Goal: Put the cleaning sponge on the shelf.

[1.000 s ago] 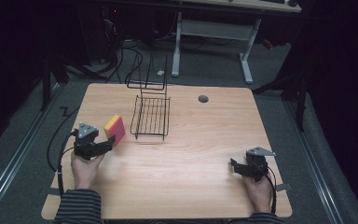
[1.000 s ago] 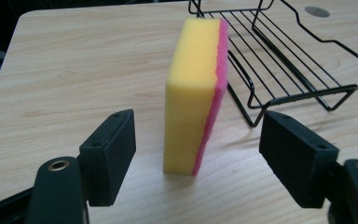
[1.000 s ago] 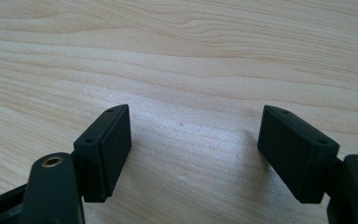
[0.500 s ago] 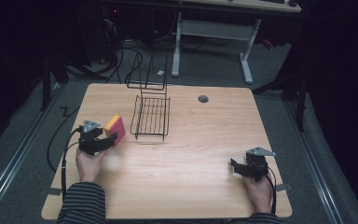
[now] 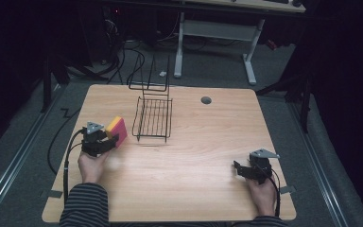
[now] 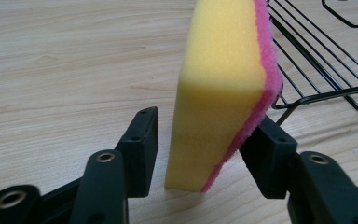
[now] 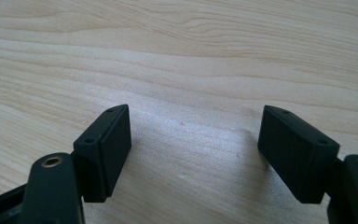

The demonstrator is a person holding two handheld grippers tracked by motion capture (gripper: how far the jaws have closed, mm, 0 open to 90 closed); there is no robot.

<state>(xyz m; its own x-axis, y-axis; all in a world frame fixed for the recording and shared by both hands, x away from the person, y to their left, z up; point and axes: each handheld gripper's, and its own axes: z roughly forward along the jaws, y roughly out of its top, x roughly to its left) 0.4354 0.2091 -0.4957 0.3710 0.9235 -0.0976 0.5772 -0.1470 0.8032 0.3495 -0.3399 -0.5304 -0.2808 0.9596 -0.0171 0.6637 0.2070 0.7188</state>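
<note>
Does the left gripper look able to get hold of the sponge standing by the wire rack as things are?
Probably yes. The sponge stands on edge between the closing jaws of the left gripper; one pad touches its pink side, a gap remains at the other, nothing blocks.

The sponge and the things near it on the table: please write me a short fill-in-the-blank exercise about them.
1. The sponge has a yellow side and a ____ side.
2. The sponge stands between the jaws of the ____ gripper.
3. The wire rack is ____ in colour.
4. Between the jaws of the right gripper lies bare ____ tabletop.

Missing words: pink; left; black; wooden
</note>
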